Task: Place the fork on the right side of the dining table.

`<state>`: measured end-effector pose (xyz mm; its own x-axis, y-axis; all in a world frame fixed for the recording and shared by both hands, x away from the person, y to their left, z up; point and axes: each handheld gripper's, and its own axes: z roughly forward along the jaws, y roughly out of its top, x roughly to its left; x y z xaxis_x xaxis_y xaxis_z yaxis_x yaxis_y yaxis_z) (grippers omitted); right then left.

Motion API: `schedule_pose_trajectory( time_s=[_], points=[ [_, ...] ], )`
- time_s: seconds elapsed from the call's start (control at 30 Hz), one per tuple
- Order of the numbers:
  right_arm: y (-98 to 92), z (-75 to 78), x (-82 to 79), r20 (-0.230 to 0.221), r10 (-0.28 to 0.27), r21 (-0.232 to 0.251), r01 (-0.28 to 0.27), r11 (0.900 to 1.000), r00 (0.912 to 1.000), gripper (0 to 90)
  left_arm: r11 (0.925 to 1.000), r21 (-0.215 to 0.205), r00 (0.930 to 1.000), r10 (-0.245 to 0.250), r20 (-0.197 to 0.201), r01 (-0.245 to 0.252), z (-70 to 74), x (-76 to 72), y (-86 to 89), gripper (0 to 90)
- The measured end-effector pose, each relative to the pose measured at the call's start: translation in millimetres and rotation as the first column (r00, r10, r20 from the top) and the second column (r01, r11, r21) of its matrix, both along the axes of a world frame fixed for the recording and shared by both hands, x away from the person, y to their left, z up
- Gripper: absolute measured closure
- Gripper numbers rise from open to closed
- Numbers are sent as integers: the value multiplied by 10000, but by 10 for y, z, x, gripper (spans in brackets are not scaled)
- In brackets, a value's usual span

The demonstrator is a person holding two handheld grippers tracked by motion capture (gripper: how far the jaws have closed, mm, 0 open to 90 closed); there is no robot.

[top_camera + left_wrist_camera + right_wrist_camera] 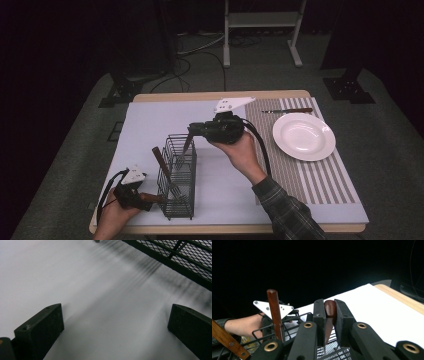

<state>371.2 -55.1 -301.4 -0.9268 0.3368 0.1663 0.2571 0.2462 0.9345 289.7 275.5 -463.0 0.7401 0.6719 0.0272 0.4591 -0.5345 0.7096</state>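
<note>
A wooden-handled fork [329,315], apparently tines down, hangs over the black wire caddy [179,176], its brown handle pinched between the right gripper [329,322] jaws. The left gripper [115,332] rests wide open beside the caddy's near end.

My table [150,120] sits in a pool of light from above, while the room around it falls away nearly black. The white plate [303,136] glares a little. Down my left tongs [115,327] the basket [180,255] throws soft, smeared shadow stripes across the mat, and everything there looks blurred. My right tongs [329,315] stay sharp against darkness.
</note>
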Motion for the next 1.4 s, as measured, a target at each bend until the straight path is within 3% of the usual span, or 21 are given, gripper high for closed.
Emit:
schedule_pose_trajectory(
  time_s=[0.5,0.83,1.13,1.4],
  points=[
    [-173,286,-72,682,-316,165,306,9994,9972,800,10000,-8,10000,4,-26,-4,0,-1,-1,0],
    [-346,437,-111,914,-615,732,549,9958,9939,800,10000,-22,10000,13,-24,-13,0,-1,-1,0],
    [-567,556,-112,872,-1022,1312,903,9872,9909,800,10000,-15,10000,4,-28,-4,0,-1,-1,0],
    [-785,606,-133,955,-1722,1491,1569,9763,9804,801,10000,-11,10000,4,-26,-4,0,-1,-1,0]
  ],
)
